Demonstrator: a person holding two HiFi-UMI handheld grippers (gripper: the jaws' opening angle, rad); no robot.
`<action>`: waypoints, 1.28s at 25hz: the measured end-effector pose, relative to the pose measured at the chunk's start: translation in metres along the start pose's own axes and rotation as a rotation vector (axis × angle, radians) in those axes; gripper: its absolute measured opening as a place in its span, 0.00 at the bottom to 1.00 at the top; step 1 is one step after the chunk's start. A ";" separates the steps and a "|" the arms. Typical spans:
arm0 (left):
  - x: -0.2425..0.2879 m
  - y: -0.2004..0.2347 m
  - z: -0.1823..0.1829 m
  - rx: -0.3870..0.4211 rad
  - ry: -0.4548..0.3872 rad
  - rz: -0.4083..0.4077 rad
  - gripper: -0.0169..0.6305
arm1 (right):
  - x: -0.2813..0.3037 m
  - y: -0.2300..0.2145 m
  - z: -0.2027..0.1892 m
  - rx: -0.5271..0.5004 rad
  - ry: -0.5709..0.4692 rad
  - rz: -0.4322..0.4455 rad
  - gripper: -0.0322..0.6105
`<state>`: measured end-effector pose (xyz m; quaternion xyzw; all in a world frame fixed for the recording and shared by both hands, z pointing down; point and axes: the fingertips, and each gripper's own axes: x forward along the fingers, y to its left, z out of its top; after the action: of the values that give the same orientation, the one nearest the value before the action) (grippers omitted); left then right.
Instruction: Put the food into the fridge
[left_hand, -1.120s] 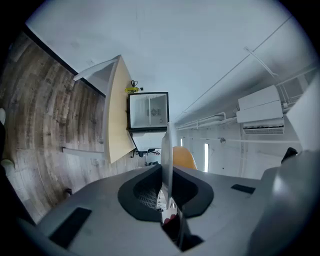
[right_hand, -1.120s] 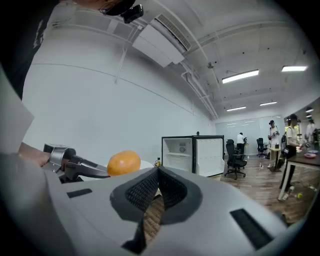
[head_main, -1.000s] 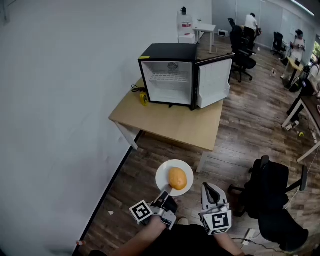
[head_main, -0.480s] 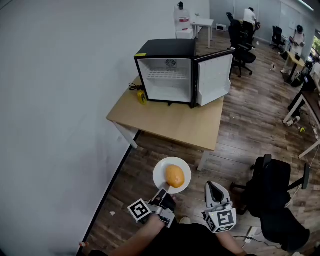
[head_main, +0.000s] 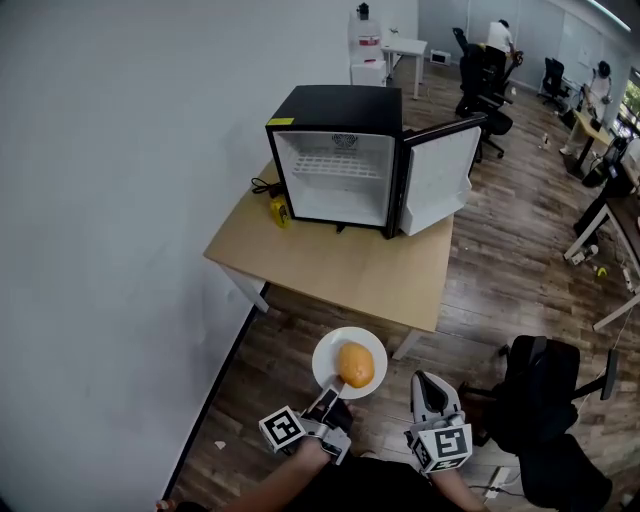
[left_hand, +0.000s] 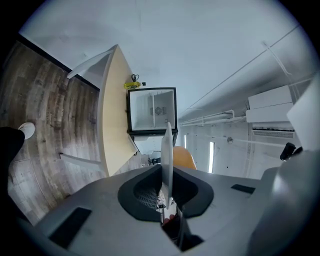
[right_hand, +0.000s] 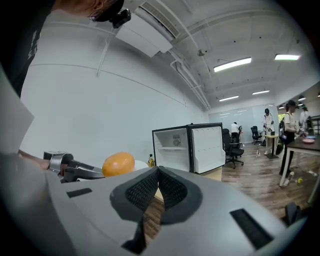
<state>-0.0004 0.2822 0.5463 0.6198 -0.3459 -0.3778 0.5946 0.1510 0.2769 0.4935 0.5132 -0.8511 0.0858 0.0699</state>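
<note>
A small black fridge (head_main: 335, 160) stands on a wooden table (head_main: 340, 265) with its door (head_main: 437, 182) swung open to the right and a bare white inside. My left gripper (head_main: 328, 393) is shut on the rim of a white plate (head_main: 330, 352), which carries an orange, roundish piece of food (head_main: 356, 365). The plate hangs over the floor, short of the table's near edge. In the left gripper view the plate (left_hand: 166, 150) stands edge-on between the jaws, with the food (left_hand: 185, 157) behind it. My right gripper (head_main: 428, 381) is shut on nothing, beside the plate.
A small yellow object (head_main: 279, 211) and a black cable lie on the table left of the fridge. A white wall runs along the left. A black office chair (head_main: 545, 400) stands to my right. Desks, chairs and people fill the far right of the room.
The fridge and table now sit a little lower and larger in the head view. The plate with the food stays in the left gripper's hold. The right gripper stays shut beside it.
</note>
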 end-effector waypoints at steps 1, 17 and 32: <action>0.008 0.000 0.006 0.004 0.009 -0.001 0.07 | 0.011 -0.003 0.002 0.012 0.006 -0.005 0.14; 0.102 0.014 0.123 0.017 0.125 -0.002 0.07 | 0.164 -0.010 0.065 -0.002 -0.043 -0.084 0.14; 0.147 0.041 0.174 0.045 0.192 0.050 0.07 | 0.233 -0.019 0.073 0.005 -0.001 -0.172 0.14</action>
<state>-0.0828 0.0683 0.5779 0.6574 -0.3113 -0.2939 0.6201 0.0573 0.0513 0.4721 0.5848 -0.8036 0.0815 0.0754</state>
